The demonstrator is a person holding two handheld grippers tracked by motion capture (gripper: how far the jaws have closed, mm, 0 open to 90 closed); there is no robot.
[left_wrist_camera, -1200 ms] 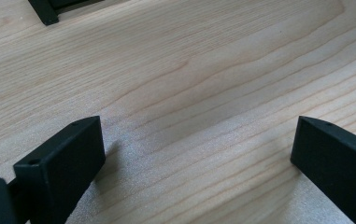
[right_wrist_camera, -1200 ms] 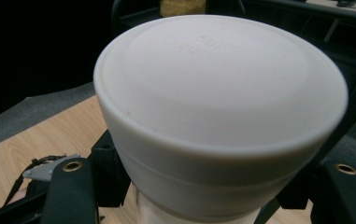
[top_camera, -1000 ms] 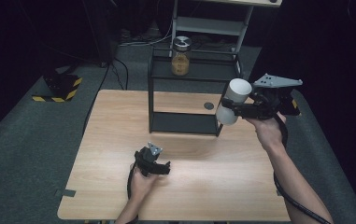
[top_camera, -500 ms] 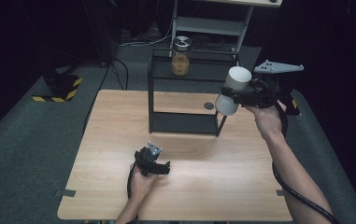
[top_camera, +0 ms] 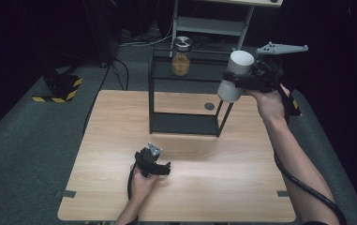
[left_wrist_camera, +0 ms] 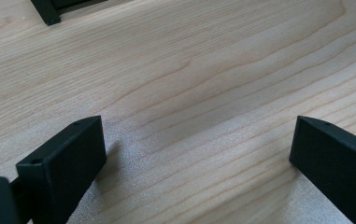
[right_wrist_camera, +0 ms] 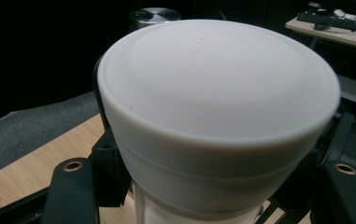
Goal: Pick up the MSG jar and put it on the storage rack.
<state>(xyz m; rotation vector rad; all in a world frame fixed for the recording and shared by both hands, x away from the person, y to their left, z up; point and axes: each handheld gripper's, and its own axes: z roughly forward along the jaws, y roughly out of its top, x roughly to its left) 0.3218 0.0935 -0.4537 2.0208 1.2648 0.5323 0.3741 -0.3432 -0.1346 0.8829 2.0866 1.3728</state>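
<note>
High view | right tool (top_camera: 236, 84) pinches white jar (top_camera: 235, 76), long axis tilted, lid up-right | left tool (top_camera: 159, 169) spread

My right tongs (right_wrist_camera: 213, 196) are clamped on a white jar (right_wrist_camera: 213, 140), a black jaw pressed against each side just under its wide cream lid (right_wrist_camera: 217, 79). Behind the lid peeks the silver lid of another jar (right_wrist_camera: 154, 14). The wooden desk (right_wrist_camera: 40, 154) lies below at the left, grey carpet (right_wrist_camera: 31, 130) beyond it.
</note>
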